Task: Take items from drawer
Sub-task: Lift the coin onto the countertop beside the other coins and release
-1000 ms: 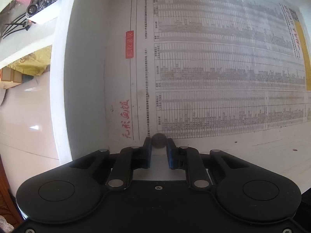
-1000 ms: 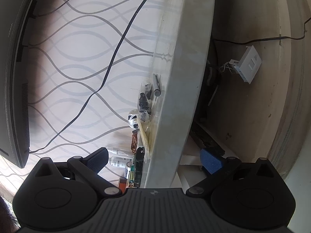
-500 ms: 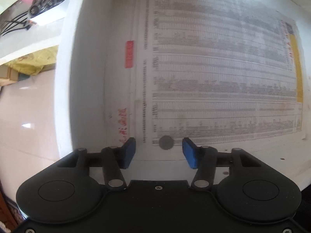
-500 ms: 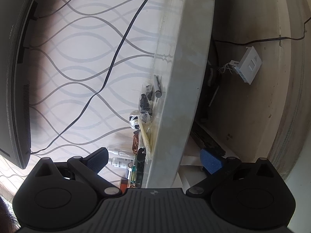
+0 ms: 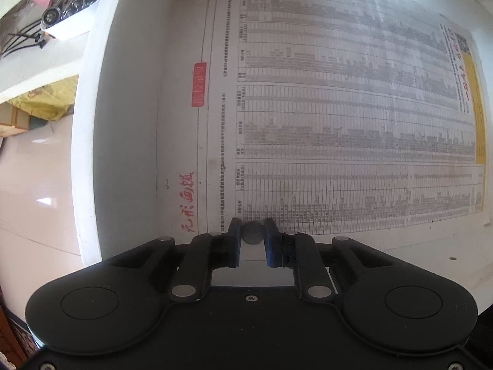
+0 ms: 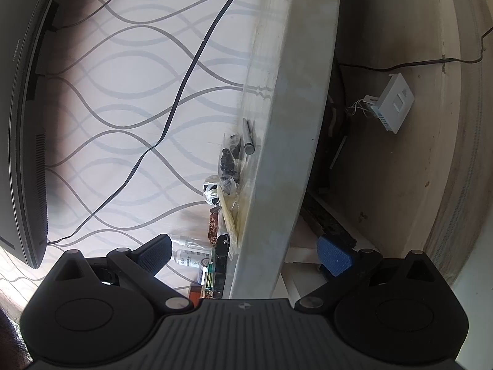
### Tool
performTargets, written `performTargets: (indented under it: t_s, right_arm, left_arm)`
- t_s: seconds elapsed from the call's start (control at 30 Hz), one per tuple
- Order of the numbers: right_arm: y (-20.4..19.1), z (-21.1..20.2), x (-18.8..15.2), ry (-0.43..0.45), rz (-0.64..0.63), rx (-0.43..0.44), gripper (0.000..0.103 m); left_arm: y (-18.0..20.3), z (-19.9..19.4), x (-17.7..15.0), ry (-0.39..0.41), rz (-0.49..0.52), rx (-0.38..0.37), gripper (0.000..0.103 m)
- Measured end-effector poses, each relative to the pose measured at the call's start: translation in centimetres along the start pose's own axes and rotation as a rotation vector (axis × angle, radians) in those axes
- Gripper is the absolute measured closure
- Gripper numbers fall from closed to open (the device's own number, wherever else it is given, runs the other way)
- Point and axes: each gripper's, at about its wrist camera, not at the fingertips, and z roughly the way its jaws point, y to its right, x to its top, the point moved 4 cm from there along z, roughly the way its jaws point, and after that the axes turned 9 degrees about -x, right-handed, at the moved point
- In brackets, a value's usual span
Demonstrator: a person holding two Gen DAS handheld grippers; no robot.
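Newspaper point(image 5: 339, 123) print blurred; monitor point(image 6: 24, 123) cut off.

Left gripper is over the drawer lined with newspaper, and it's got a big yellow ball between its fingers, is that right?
Not quite. The left wrist view shows the left gripper over the newspaper lining the drawer, its jaws closing, but the thing between its fingers is a small dark grey disc, like a coin, not a big yellow ball.

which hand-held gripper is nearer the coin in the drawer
Left. The left hand-held gripper has the coin between its closing fingers, over the newspaper. The right hand-held gripper is open, facing a shelf edge; no coin shows there.
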Motion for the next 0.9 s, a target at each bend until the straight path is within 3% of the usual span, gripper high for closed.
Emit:
performTargets:
  t_s: [0.03, 0.1, 0.27, 0.33, 0.37, 0.4, 0.5, 0.77, 0.83, 0.9]
  right_arm:
    - [0.0, 0.0, 0.0, 0.000, 0.000, -0.001, 0.000]
    - [0.1, -0.1, 0.0, 0.001, -0.001, -0.002, 0.000]
    - [0.0, -0.1, 0.0, 0.002, -0.002, -0.002, 0.000]
    - [0.0, -0.1, 0.0, 0.002, -0.001, -0.002, 0.000]
    - [0.0, -0.1, -0.1, 0.002, -0.001, -0.002, 0.000]
    - [0.0, -0.1, -0.1, 0.002, -0.001, -0.002, 0.000]
    - [0.0, -0.1, -0.1, 0.001, 0.000, -0.001, 0.000]
    - [0.0, -0.2, -0.1, 0.001, -0.001, -0.004, 0.000]
    - [0.0, -0.2, -0.2, 0.001, 0.001, -0.003, 0.000]
    - [0.0, -0.3, -0.2, 0.003, 0.001, -0.003, 0.000]
  left_arm:
    - [-0.1, -0.1, 0.1, 0.003, -0.003, -0.005, 0.089]
    - [0.5, -0.5, -0.1, 0.010, 0.001, -0.011, 0.102]
    - [0.3, -2.2, 1.6, 0.047, 0.015, -0.020, 0.102]
    - [0.0, -2.2, 1.7, 0.024, 0.013, -0.020, 0.099]
    - [-0.2, -2.0, 1.7, 0.006, 0.010, -0.016, 0.094]
    - [-0.5, -1.8, 1.5, -0.013, 0.000, -0.007, 0.081]
    - [-1.0, -1.5, 1.3, -0.024, -0.010, 0.022, 0.073]
    - [-0.9, -1.2, 0.4, -0.027, -0.027, 0.013, 0.076]
    - [-0.8, -1.4, 0.4, -0.014, -0.012, 0.009, 0.086]
    - [-0.8, -1.6, 0.4, -0.009, -0.006, 0.008, 0.087]
